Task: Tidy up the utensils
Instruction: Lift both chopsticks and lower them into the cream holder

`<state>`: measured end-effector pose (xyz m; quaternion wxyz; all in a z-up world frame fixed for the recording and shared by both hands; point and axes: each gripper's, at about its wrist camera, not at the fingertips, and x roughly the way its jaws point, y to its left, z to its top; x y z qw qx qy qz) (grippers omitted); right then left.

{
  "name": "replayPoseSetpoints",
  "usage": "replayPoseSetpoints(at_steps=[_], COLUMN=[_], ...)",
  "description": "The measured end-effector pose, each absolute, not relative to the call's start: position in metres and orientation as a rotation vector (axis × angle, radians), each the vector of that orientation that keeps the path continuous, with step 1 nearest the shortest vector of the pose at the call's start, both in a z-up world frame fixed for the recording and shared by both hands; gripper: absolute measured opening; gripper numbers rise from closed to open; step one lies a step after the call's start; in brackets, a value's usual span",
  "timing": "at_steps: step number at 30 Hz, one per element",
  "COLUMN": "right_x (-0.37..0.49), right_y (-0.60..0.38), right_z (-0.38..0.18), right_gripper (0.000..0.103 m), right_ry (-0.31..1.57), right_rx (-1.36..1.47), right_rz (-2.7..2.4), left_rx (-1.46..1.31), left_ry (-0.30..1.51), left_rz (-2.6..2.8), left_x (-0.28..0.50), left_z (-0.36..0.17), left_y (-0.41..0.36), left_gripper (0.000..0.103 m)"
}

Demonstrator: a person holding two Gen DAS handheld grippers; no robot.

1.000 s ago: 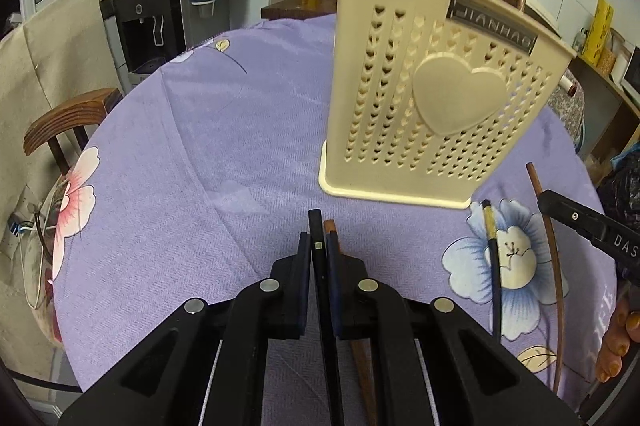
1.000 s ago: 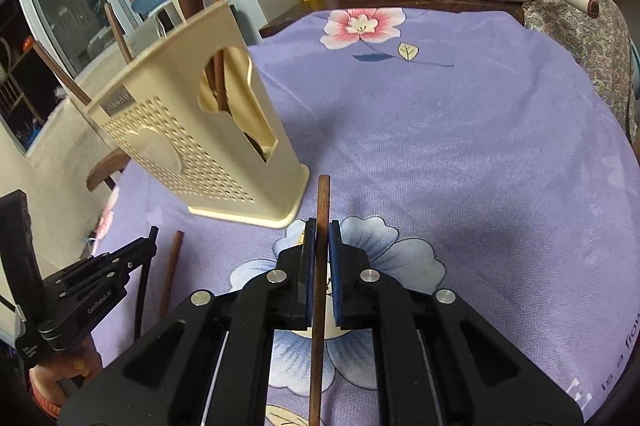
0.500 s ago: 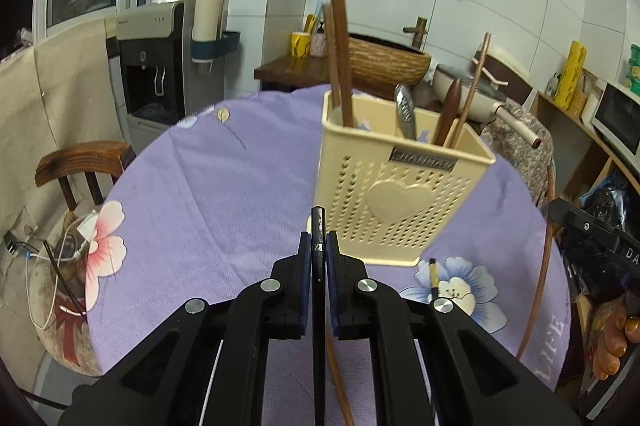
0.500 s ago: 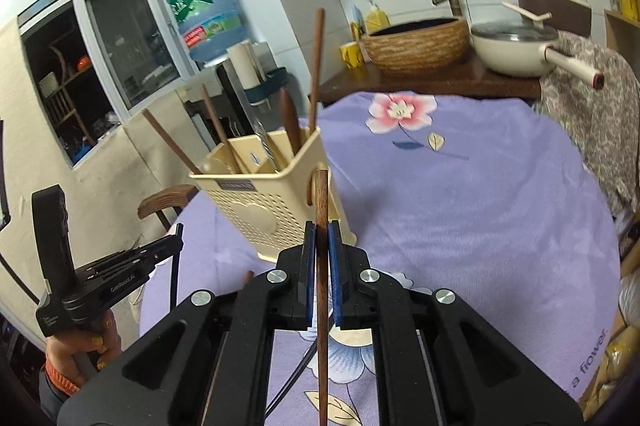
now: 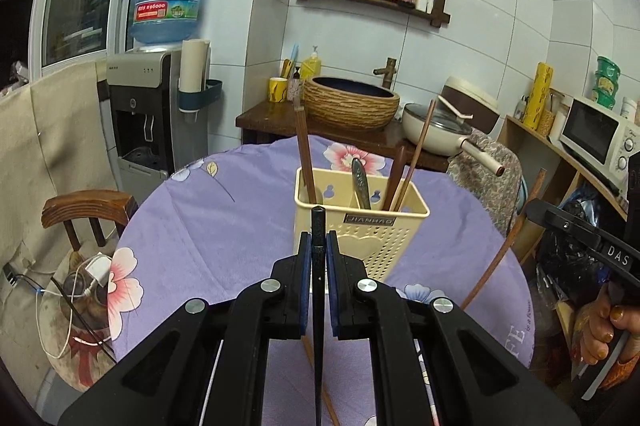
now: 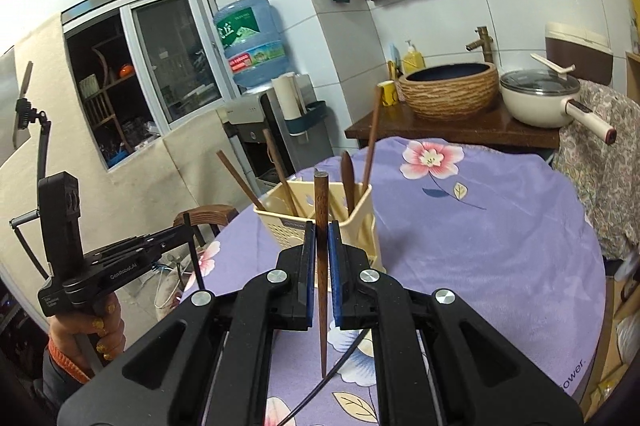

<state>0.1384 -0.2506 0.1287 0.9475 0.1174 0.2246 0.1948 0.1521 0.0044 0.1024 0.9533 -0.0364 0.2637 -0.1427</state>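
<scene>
Utensils stand sorted in a cream perforated plastic caddy (image 5: 362,222) with a heart on its front, set toward the far edge of the round table's lilac flowered cloth (image 5: 208,226); brown wooden chopsticks (image 5: 305,150) lean in its compartments beside a metal handle (image 5: 360,182). In the left wrist view the left gripper (image 5: 318,258) has its jaws pinched on a slim black chopstick (image 5: 318,290), held upright, probably so it can drop straight into a slot. In the right wrist view the right gripper (image 6: 320,258) likewise clamps a tapered dark-brown wooden chopstick (image 6: 321,266), point downward, lined up before the caddy (image 6: 316,218).
</scene>
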Motion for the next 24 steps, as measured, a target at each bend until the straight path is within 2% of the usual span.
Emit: replayPoseSetpoints(at_steps=[17, 24], right_x=[0.142, 0.154], right_y=[-0.234, -0.231], right_z=[0.175, 0.219], right_gripper=[0.007, 0.007], right_ry=[0.416, 0.355], right_rx=[0.169, 0.143], right_rz=[0.429, 0.419], left_rx=[-0.052, -0.04], left_ry=[0.455, 0.381], left_rz=[-0.327, -0.368], left_x=[0.148, 0.149], left_z=[0.15, 0.203], left_y=[0.008, -0.002], left_gripper=[0.007, 0.007])
